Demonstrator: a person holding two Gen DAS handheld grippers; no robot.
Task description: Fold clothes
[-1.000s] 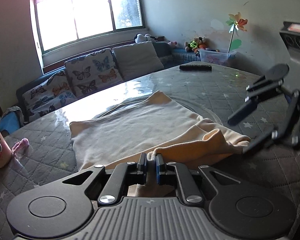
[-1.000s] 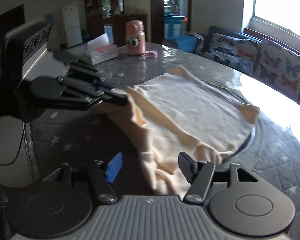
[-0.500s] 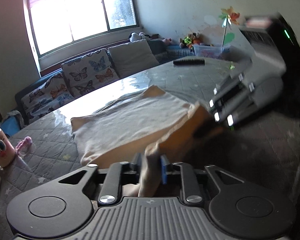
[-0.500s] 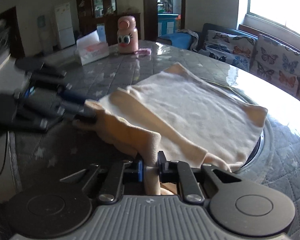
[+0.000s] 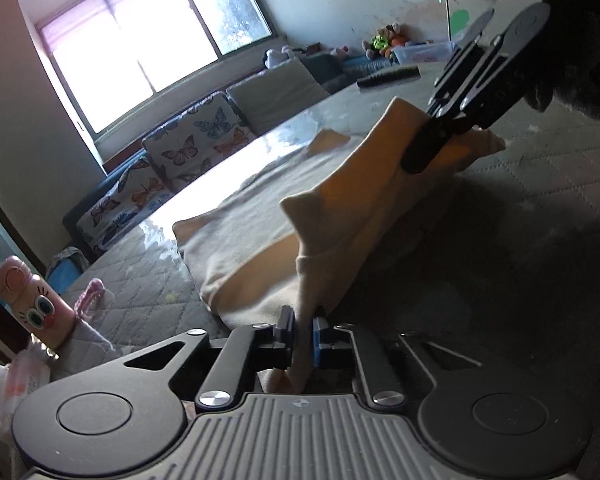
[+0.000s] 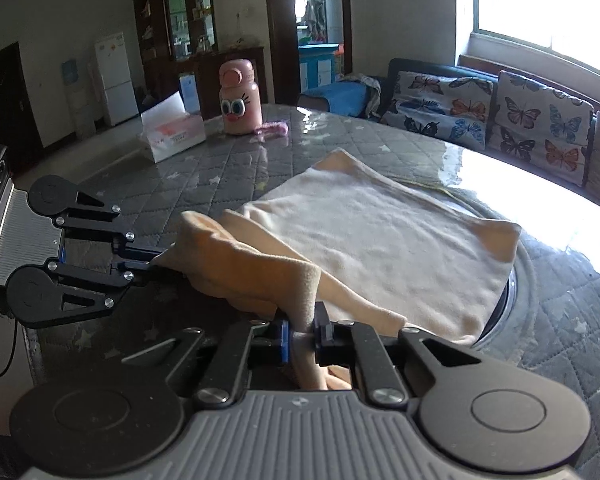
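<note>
The left gripper (image 5: 302, 334) has its fingers (image 5: 286, 330) closed tight on a bunched edge of the cream garment (image 6: 376, 228), the cloth squeezed into a narrow fold between the pads. The right gripper (image 6: 302, 334) is likewise clamped on another part of the same near edge, its fingers (image 6: 323, 330) pressed onto the fabric. In the right wrist view the left gripper (image 6: 156, 262) shows at the left, pinching a raised corner of the cloth; in the left wrist view the right gripper (image 5: 430, 148) holds the far raised corner. Between the two grips the near edge is lifted off the tabletop (image 6: 236, 168), while the rest of the garment lies flat on the quilted grey cover, its far corners turned up a little.

Beyond the cloth a white tissue box (image 6: 172, 130) stands near the far rim, its contents hard to make out. Beside it stands a pink bottle (image 6: 238, 98) with cartoon eyes, and a dark remote (image 5: 388, 78) lies well apart on the other side. A sofa with butterfly cushions (image 6: 496, 120) runs under the window.
</note>
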